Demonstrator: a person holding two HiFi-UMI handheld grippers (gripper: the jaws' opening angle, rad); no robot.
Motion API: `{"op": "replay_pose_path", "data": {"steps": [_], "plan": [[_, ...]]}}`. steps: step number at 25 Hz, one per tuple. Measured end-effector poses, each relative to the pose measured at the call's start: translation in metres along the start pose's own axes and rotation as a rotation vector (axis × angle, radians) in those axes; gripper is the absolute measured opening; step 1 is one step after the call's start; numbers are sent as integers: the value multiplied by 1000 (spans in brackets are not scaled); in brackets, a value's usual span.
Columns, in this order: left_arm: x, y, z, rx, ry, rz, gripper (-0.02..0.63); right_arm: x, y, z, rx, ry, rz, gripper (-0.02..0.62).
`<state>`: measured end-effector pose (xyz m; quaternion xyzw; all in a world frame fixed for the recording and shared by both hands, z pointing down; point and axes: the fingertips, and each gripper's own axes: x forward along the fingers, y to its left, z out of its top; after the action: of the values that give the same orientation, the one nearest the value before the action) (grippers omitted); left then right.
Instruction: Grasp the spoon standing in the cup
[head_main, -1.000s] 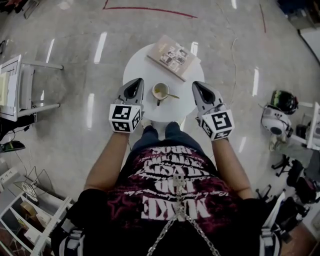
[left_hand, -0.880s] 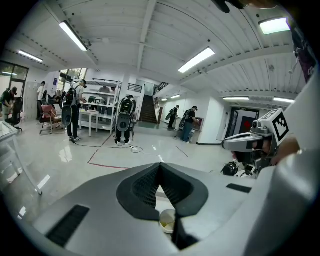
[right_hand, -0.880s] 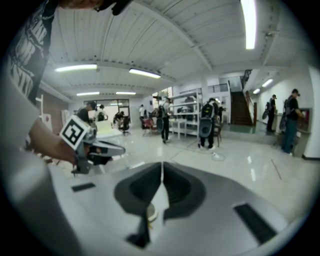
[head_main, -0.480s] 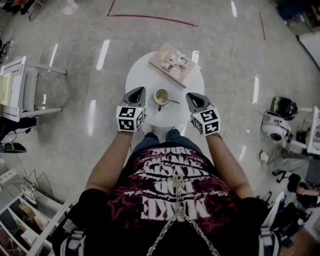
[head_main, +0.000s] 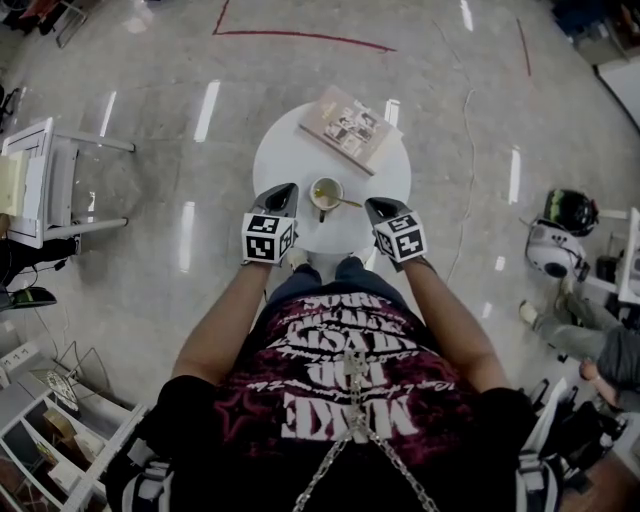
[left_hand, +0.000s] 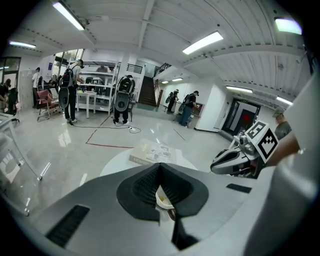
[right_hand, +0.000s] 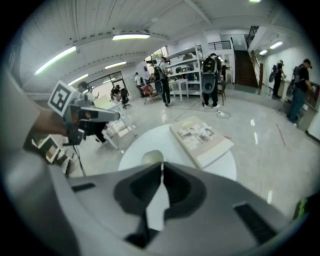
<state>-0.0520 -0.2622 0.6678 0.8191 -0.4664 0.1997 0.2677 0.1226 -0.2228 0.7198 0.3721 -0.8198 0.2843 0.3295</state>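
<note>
Closing in over the table (head_main: 290, 158): left tool (head_main: 289, 188) and right tool (head_main: 372, 205) have drawn inward since a second ago; approach under way, no grasp yet.
Both tools, clenched and empty, flank the cup (head_main: 324, 189) mid-table; the spoon (head_main: 346, 202) stands in it, handle leaning right.

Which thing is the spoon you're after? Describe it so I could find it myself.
Find the round white table with a book on its far side. Nearer the person stands a small cup; the spoon is the thin handle leaning out over its rim, the only slender thing there.
</note>
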Motion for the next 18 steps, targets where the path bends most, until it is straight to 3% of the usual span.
{"op": "replay_pose_path", "data": {"steps": [4,12,14,16,18], "plan": [[3,-5,-5,10,24,-19,25,13,6,-14,32,49,46,35],[-2,-5,-3,12,34,-24,25,27,0,-34,103,120,33,42],[-2,-4,-4,16,38,-23,25,30,0,-35,130,120,46,62],[-4,-2,-6,17,44,-23,25,34,4,-36,164,125,79,134],[-6,-2,-5,21,46,-24,25,36,7,-35,188,125,100,135]]}}
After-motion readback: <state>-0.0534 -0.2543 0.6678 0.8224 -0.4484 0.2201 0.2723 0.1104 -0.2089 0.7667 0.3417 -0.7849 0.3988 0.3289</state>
